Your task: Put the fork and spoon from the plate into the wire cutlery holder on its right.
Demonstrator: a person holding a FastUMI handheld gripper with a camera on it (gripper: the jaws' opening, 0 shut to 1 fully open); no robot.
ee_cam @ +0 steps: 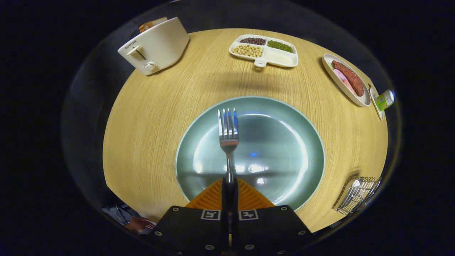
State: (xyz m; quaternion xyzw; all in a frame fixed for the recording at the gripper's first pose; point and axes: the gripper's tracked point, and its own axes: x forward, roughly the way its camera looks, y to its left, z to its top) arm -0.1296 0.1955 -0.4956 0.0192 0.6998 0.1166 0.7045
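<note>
Round wooden table (pixel 160 117): I logged it as carrying every item below.

Plate (pixel 280 142): pale green, large, near the table's front edge, just ahead of the gripper. I saw nothing lying on its surface.

Toaster (pixel 154 44): cream, at the far left edge of the table, with something orange showing in its slot.

Divided tray (pixel 263 50): white, at the far edge, with dark beans, green beans and pale beans in three compartments and a whitish fill in the fourth.

Oblong dish (pixel 346 80): white, at the far right edge, holding sausage and pink slices. Just beside it, toward the right edge, a small green-and-white container (pixel 385 99) lay on its side.

Wire cutlery holder (pixel 357 195): at the front right edge, right of the plate and well apart from the gripper. I noted a spoon (pixel 352 193) already in it.

Gripper (pixel 229 186): I recorded its fingers closed together, both pressing on the fork's handle.

Fork (pixel 228 131): steel, held above the plate, tines pointing away from the gripper toward the far edge.

A person's hand (pixel 140 224) showed past the front left edge.
</note>
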